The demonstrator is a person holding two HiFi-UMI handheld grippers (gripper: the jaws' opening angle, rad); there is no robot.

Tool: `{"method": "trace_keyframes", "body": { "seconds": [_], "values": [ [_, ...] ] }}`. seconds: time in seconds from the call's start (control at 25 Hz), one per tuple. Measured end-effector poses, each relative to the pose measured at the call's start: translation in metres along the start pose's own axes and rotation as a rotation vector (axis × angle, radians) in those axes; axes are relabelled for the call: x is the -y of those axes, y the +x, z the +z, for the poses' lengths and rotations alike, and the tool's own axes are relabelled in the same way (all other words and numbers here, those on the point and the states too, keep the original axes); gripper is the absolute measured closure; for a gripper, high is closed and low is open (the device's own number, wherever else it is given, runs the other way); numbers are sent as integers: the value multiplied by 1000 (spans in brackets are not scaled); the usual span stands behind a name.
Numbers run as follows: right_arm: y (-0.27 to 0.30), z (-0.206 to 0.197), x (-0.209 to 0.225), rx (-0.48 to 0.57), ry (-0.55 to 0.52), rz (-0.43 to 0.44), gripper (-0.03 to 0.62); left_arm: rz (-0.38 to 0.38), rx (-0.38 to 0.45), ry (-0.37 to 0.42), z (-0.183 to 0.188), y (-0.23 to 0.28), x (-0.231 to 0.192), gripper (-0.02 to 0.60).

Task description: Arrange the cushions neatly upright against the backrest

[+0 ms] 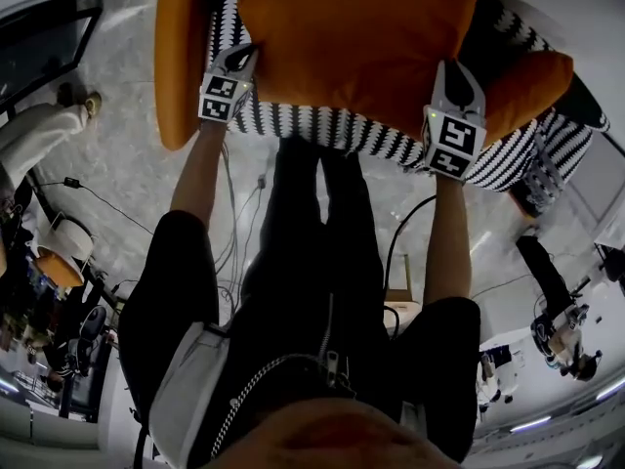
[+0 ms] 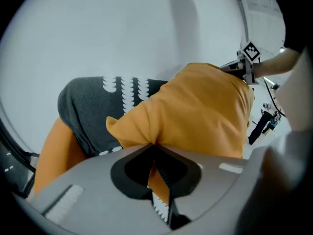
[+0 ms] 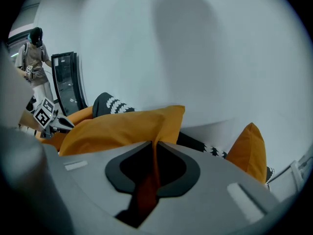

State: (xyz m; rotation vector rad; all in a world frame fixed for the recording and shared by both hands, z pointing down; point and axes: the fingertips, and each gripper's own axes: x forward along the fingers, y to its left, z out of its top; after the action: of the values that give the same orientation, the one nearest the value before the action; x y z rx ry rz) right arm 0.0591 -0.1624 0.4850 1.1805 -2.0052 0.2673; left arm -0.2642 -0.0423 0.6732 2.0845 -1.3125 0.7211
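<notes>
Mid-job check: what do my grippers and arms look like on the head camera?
The left gripper and right gripper match: pale grey tapered shells, each carrying a white cube with black square markers. Jaw pads are black. Black sleeves cover the upper arms; forearms are bare.

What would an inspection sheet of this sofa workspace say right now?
Surface: black-and-white patterned sofa seat, partly covered.
Job's things: large orange cushion held over the seat; second orange cushion at right; third orange cushion at left.
Clutter: mixed gear on the floor at left, too small to name.
Tools: left tool and right tool each shut on the large orange cushion's fabric.
Cables: cables trail across the floor.
Surroundings: pale stone-look floor; another person stands at left.
</notes>
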Motion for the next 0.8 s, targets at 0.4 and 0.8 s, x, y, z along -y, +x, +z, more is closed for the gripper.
{"method": "trace_keyframes", "body": {
  "seconds": [0.4, 0.8],
  "values": [
    [1, -29, 16, 87, 201, -69, 554, 184, 268, 161, 115, -47, -28, 565],
    [40, -61, 0, 13, 270, -80, 553, 196, 280, 124, 105, -39, -41, 563]
  ]
}}
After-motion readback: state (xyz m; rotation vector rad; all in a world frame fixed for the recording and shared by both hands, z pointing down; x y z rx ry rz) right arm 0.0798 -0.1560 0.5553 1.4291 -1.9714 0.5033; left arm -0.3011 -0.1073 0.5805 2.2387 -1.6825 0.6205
